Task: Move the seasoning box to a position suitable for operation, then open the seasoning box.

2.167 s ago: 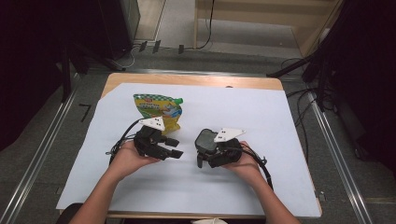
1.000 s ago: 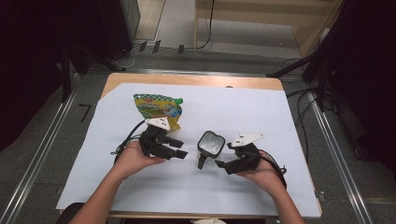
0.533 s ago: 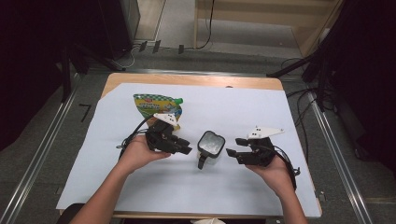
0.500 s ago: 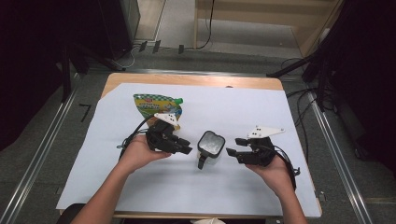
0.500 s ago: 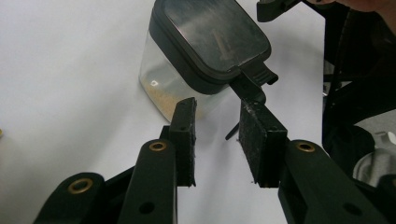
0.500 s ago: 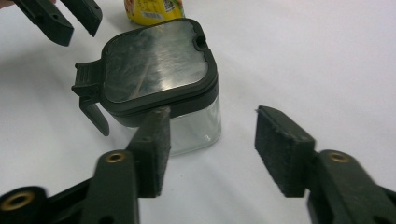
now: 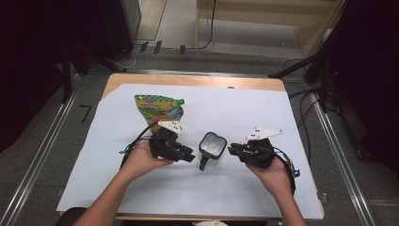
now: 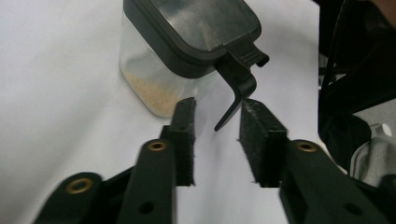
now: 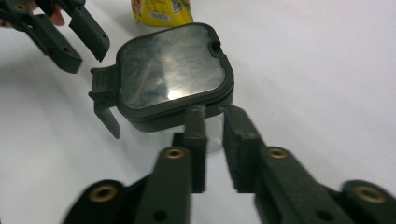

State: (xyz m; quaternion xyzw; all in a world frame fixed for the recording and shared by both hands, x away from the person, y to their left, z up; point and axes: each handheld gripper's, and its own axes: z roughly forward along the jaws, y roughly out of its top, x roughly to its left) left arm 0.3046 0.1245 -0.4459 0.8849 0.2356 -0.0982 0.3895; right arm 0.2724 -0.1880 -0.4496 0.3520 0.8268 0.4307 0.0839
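A small clear container [image 7: 212, 145] with a dark lid stands mid-table, pale granules lying in its bottom [image 8: 149, 95]. Its latch tab [image 7: 203, 164] hangs down off the lid's near edge. My left gripper [image 7: 186, 155] is open just left of it. In the left gripper view [image 8: 217, 126] the latch tip [image 8: 233, 100] hangs at the gap between the two pads, untouched. My right gripper [image 7: 233, 151] sits just right of the container, its jaws [image 9: 212, 116] narrowly open and empty in front of the container's side [image 9: 173, 74].
A yellow-green snack pouch [image 7: 157, 109] lies behind the left gripper. White paper [image 7: 263, 108] covers the wooden table [image 7: 188, 80]. Metal rails and cables run along the floor on both sides.
The right gripper let go of the container and drew back to the right. The left gripper moved right, toward the container's latch.
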